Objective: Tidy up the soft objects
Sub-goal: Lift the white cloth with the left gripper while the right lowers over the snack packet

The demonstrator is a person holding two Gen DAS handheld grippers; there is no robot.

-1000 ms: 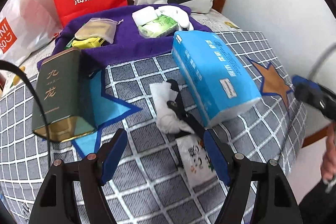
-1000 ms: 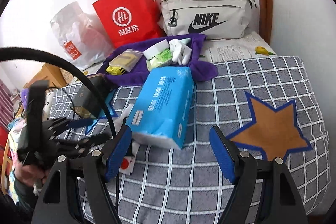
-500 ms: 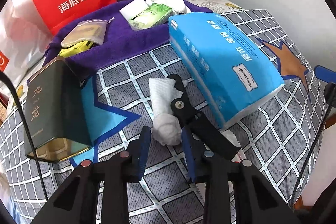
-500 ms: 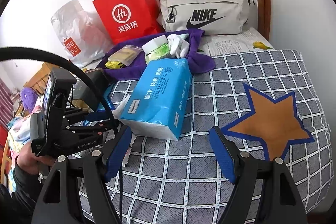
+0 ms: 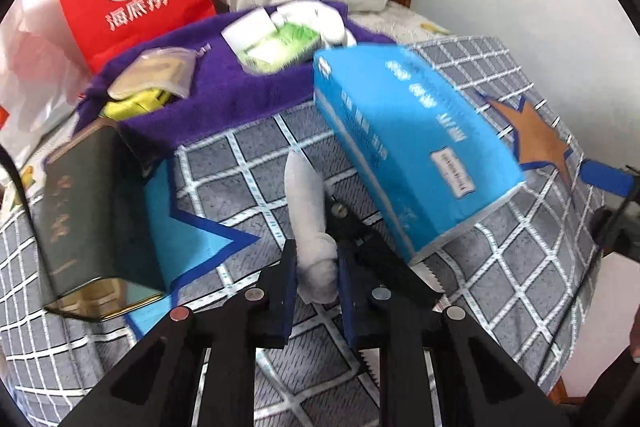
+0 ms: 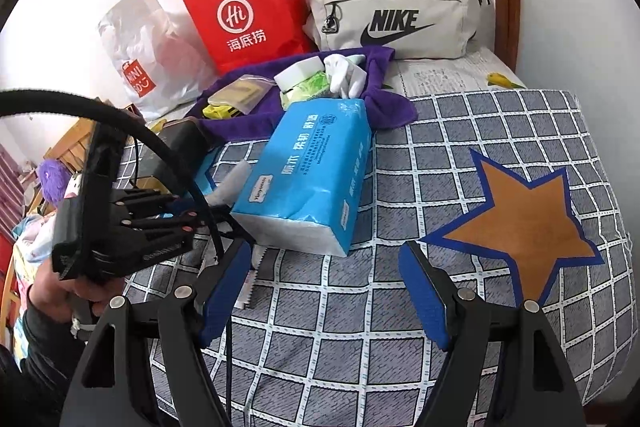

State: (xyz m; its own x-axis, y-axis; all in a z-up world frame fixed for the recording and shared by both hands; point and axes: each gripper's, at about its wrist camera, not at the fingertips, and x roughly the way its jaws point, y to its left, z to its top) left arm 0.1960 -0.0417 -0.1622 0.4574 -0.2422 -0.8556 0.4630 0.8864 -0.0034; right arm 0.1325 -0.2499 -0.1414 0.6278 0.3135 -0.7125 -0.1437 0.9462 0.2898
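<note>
White cloth (image 5: 310, 223): your soft item, a rolled white rag lying on the bed's checked cover, just left of the blue tissue pack; its near end sits between the fingers of your left claw.
Left claw (image 5: 316, 267): closing on that near end of the cloth, with both pads against it; the far end of the cloth sticks up and away from you.
Black pliers (image 5: 372, 255): lying on the cover just right of the cloth, handles running toward you under the claw's right finger.
Blue tissue pack (image 6: 308, 183): a soft plastic-wrapped block lying slantwise on the cover, its far end touching the purple cloth.
Right claw (image 6: 324, 291): held open over bare cover, nothing between its blue pads, near the pack's closest corner.
Green tin (image 5: 86, 215): lies on its side to the left of the white cloth, open end toward you.
Purple cloth (image 5: 224, 99): spread behind, carrying a green packet, a white block, white gloves and a clear pouch.
Bed cover (image 6: 460, 163): grey with a white grid and orange and blue stars.
Room: a red paper bag (image 6: 248, 11), a beige Nike bag (image 6: 396, 15) and a white plastic bag stand against the white wall, with a wooden frame at the right.
</note>
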